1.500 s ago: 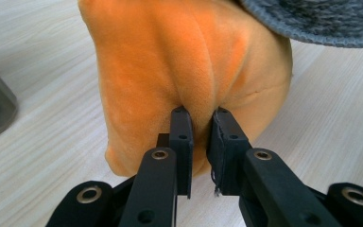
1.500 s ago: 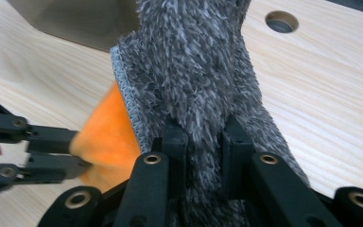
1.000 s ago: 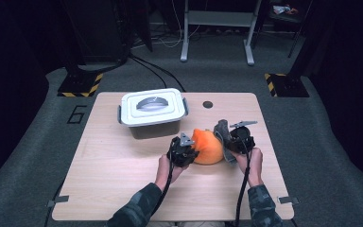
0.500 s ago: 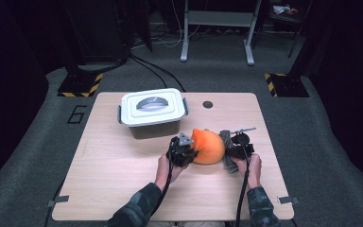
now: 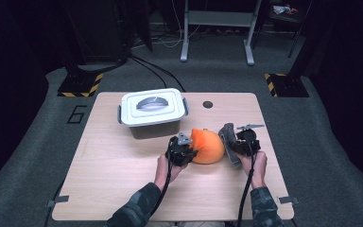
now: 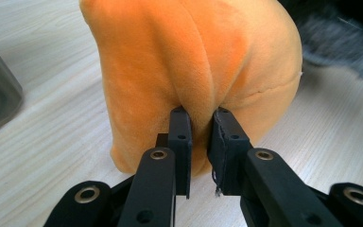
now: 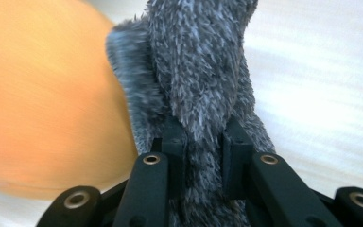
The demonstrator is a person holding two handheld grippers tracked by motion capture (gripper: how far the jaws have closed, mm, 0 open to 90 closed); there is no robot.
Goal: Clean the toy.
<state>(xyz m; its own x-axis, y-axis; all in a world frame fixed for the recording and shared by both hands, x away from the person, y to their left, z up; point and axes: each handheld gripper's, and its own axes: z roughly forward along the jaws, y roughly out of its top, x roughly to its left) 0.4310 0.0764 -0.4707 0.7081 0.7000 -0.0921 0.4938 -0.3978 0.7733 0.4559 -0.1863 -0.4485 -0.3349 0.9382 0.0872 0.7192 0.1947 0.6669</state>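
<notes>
Dark grey carpet surrounds a pale wooden table (image 5: pixel 123 189) that fills the lower middle of the high view, with black cables running off toward the top of the frame. On the table's upper left stands a grey lidded box (image 5: pixel 152 113), its white lid closed. Right of centre, lower down, sits an orange plush dome (image 5: pixel 207 145), resting on the wood. The left gripper (image 5: pixel 181 151) meets it from the left; in the left gripper view its jaws are nearly closed, pinching a fold of the orange plush (image 6: pixel 194 71) between them. Just right of the dome lies a grey furry piece (image 5: pixel 229 142), touching the orange side. The right gripper (image 5: pixel 244 144) comes in from the right, and in the right gripper view its jaws are clamped narrowly around a strip of that grey fur (image 7: pixel 203 85). Both forearms enter from the bottom edge in patterned sleeves.
</notes>
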